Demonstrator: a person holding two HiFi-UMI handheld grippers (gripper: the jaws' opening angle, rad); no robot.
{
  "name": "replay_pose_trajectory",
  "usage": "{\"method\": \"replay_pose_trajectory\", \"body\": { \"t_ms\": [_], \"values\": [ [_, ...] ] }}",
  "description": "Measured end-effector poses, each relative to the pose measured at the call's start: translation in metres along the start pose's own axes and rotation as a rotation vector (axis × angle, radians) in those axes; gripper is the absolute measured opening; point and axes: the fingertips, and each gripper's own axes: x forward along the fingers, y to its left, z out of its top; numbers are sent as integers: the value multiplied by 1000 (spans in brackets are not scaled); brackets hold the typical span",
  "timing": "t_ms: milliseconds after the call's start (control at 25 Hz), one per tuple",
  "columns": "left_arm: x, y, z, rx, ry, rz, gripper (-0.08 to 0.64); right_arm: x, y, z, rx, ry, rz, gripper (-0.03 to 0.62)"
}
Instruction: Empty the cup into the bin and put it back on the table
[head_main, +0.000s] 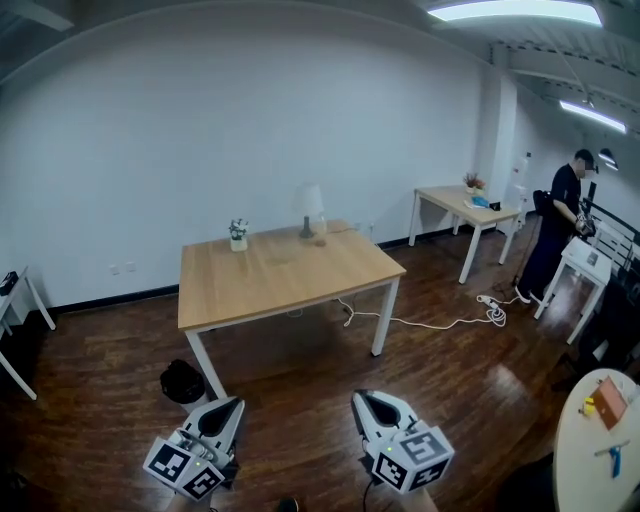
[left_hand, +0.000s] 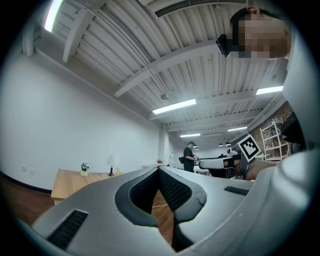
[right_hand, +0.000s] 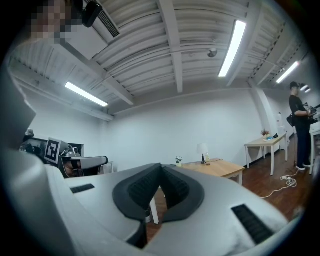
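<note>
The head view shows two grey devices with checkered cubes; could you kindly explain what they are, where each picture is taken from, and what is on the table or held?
They are hand-held two-jaw tools, the left gripper and the right gripper. The head view comes from a head-worn camera looking down; the other two views come from cameras riding on each gripper, looking along its jaws. Both pairs of jaws are closed and hold nothing. Ahead stands a light wooden table with white legs, bearing a small potted plant and a white-shaded lamp. A round black bin sits on the floor beside it.
</note>
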Motion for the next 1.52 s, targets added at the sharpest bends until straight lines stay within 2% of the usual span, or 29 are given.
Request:
{"method": "replay_pose_trajectory", "body": {
  "t_ms": [640,1040,1520],
  "values": [
    [84,84,-7,-23,-11,-41,-9,93,-51,21,-15,1,-63,2],
    [120,130,-12,-34,-20,-60,-9,146,-71,21,-26,23,-85,2],
    [165,165,-34,-64,8,-57,-9,192,-106,19,-40,56,-92,2]
  ]
}}
